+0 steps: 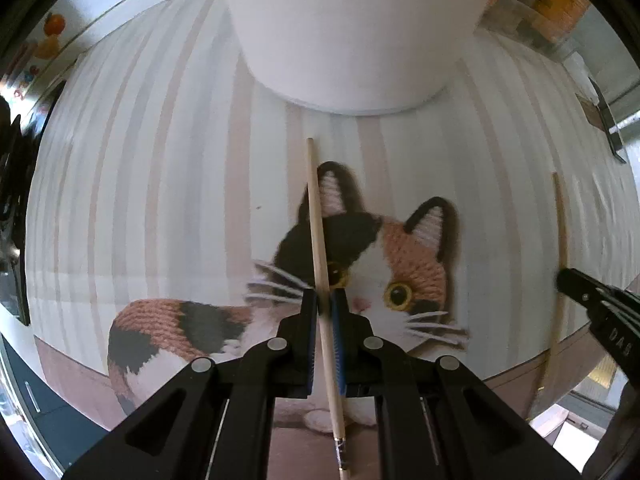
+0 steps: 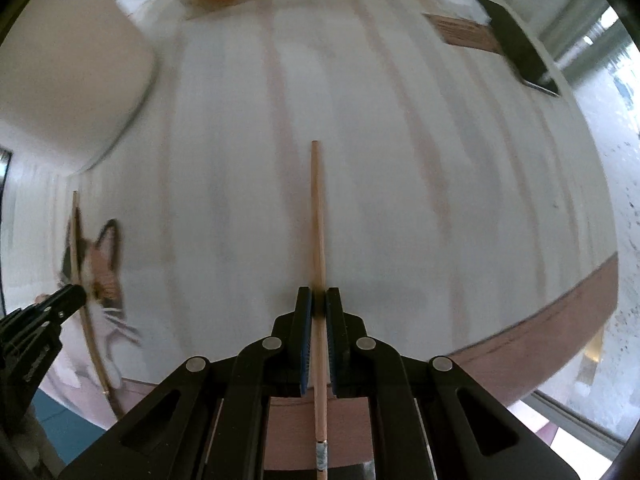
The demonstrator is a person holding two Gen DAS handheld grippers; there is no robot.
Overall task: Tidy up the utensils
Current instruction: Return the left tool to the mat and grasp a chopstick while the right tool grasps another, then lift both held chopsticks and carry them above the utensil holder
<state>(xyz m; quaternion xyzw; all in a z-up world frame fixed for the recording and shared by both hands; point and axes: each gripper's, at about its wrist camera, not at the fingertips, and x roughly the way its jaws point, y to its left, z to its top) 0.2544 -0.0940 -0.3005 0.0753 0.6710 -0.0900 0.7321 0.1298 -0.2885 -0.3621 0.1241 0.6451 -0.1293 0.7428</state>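
Each gripper clamps one chopstick; holder lies ahead of left.
L wrist: left gripper [image 1: 324,300] pinched on chopstick [image 1: 318,232], long axis pointing fwd at white holder [image 1: 344,32], just past tip, over cat-print bench [image 1: 160,160].
R wrist: right gripper [image 2: 319,304] pinched on second chopstick [image 2: 318,220], pale wood, axis fwd; holder far left, so L nearer.
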